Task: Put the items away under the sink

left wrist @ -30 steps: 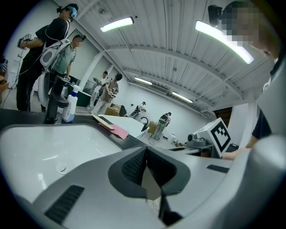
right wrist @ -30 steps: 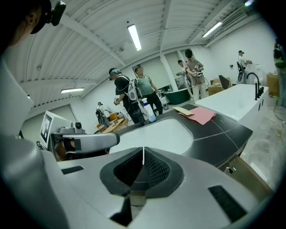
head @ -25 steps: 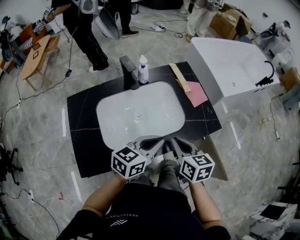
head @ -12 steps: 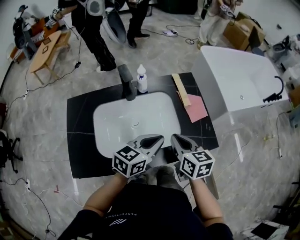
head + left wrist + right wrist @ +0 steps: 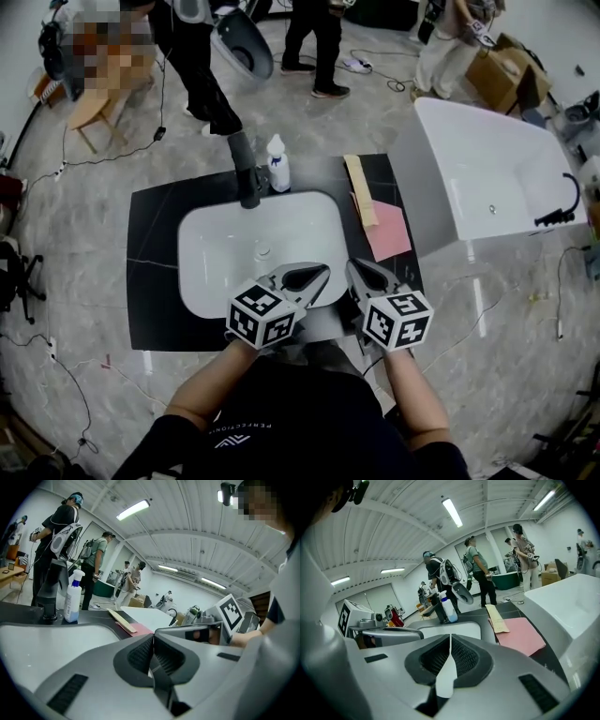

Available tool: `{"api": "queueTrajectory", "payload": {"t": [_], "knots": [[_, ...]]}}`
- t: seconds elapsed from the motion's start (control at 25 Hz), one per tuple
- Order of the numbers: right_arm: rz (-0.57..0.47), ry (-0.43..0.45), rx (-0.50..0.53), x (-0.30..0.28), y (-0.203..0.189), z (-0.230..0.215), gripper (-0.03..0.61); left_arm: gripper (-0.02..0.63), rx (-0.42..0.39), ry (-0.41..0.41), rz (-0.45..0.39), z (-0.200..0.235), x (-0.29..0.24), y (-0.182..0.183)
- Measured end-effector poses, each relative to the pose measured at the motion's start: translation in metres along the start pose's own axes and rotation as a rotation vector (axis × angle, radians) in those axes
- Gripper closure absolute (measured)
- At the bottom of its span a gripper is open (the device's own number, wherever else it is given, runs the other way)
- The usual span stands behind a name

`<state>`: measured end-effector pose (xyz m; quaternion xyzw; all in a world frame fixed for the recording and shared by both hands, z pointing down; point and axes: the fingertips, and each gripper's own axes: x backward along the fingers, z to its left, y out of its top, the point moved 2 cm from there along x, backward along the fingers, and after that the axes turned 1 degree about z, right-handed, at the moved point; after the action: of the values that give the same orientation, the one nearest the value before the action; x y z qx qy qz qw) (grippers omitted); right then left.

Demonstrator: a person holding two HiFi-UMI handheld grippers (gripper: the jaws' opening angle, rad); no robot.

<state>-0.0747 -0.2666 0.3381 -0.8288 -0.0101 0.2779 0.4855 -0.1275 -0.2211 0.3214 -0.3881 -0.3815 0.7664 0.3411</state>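
Note:
On the black counter point(image 5: 150, 281) a white spray bottle point(image 5: 277, 164) stands beside the dark faucet point(image 5: 246, 171), behind the white basin point(image 5: 216, 262). A tan strip point(image 5: 361, 190) and a pink sheet point(image 5: 387, 231) lie to the basin's right. My left gripper point(image 5: 325, 270) and right gripper point(image 5: 351, 266) hover side by side over the basin's near edge, both shut on nothing. The left gripper view shows its jaws point(image 5: 152, 638) closed, with the bottle point(image 5: 72, 597) far left. The right gripper view has closed jaws point(image 5: 450, 637) too, with the bottle point(image 5: 448, 609) and pink sheet point(image 5: 519, 635) beyond them.
A white bathtub point(image 5: 487, 178) stands right of the counter. Several people stand on the marble floor behind it, near a wooden bench point(image 5: 94, 103). Cables trail over the floor on the left, and cardboard boxes point(image 5: 511, 75) sit at the back right.
Both grippers have moved together across the counter's front, staying shut and side by side. The tan panel seen earlier at the counter's front right no longer shows.

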Motion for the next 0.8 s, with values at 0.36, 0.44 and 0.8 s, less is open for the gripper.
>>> {"api": "queueTrajectory", "payload": {"t": [0.36,0.44,0.8], "knots": [[0.024,0.019,0.013,-0.016,0.016,-0.037,0.543,0.603,0.034,0.073,-0.010,0.015,-0.025,0.009],[0.024,0.020,0.013,-0.021,0.021,-0.046,0.543,0.603,0.043,0.089,-0.016,0.020,-0.030,0.012],[0.046,0.026,0.027,-0.044,0.037,-0.082,0.541,0.604,0.073,0.154,-0.034,0.038,-0.057,0.023]]}}
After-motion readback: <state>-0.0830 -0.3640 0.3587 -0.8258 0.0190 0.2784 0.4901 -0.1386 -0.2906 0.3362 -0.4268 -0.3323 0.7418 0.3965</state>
